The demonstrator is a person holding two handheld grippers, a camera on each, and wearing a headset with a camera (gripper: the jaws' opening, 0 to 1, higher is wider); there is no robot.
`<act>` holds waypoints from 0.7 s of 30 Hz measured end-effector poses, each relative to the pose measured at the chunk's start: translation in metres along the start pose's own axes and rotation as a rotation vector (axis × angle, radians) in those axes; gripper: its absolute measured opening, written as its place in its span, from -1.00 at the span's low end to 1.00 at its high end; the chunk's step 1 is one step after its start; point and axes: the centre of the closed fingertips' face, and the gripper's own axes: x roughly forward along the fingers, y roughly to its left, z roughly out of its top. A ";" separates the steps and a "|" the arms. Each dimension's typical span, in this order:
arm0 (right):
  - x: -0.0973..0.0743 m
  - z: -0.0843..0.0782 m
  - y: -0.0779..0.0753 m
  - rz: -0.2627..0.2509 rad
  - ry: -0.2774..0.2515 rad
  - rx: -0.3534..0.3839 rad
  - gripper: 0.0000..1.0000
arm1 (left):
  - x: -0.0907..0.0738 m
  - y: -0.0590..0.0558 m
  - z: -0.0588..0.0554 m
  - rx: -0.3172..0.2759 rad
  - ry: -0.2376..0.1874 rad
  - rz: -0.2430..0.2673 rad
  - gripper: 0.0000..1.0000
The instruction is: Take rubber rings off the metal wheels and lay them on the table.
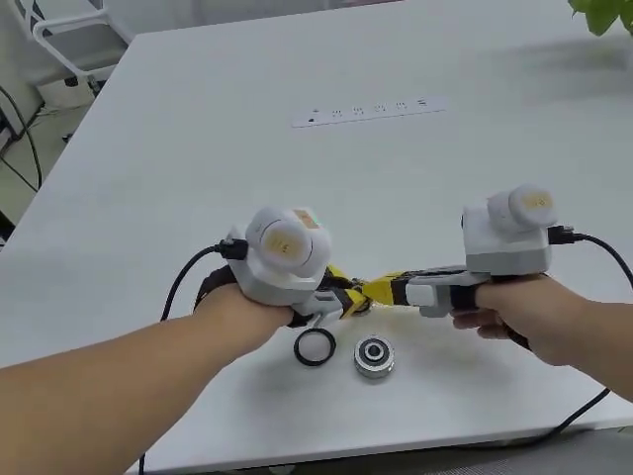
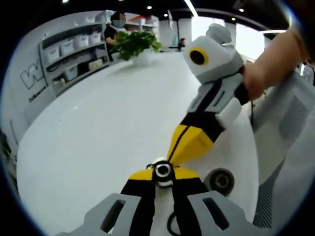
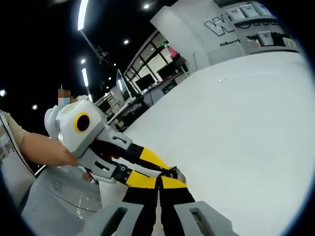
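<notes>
Nearest the front edge of the white table (image 1: 198, 148), lying flat: a loose black rubber ring (image 1: 315, 347) and, just beside it to the right without touching, a bare metal wheel (image 1: 374, 357). Just behind those two, meeting tip to tip: the left gripper (image 1: 346, 298) coming in from the left in the left hand (image 1: 247, 312), the right gripper (image 1: 370, 293) coming in from the right in the right hand (image 1: 524, 315). In the left gripper view, yellow-tipped jaws of the left gripper closed on a small wheel (image 2: 162, 172), pale at the hub with a dark band around it. Drawn together as well, the right gripper's jaws, narrowed to a point and touching the top of that small wheel; no telling whether pinching the dark band or merely resting against it. Same meeting in the right gripper view, yellow tips against yellow tips above the white tabletop. Farther back, mid-table, a flat white power strip (image 1: 371, 111). At the far right corner, leaves of a green plant (image 1: 601, 12).
</notes>
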 end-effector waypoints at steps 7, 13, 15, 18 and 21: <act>-0.003 0.001 0.004 0.030 -0.006 0.021 -1.00 | 0.000 0.000 0.000 -0.001 -0.002 -0.001 -0.75; -0.004 0.001 0.003 0.025 -0.011 0.024 -1.00 | 0.000 0.000 0.000 -0.009 -0.004 0.001 -0.75; -0.004 0.001 -0.001 -0.001 -0.012 0.015 -1.00 | 0.000 0.000 0.000 -0.008 -0.006 0.003 -0.74; -0.002 -0.002 -0.006 -0.034 0.002 0.006 -1.00 | -0.001 -0.001 0.000 0.008 -0.009 0.001 -0.73; -0.001 -0.003 -0.007 -0.041 0.008 0.005 -1.00 | -0.001 -0.002 0.000 0.001 -0.007 -0.004 -0.72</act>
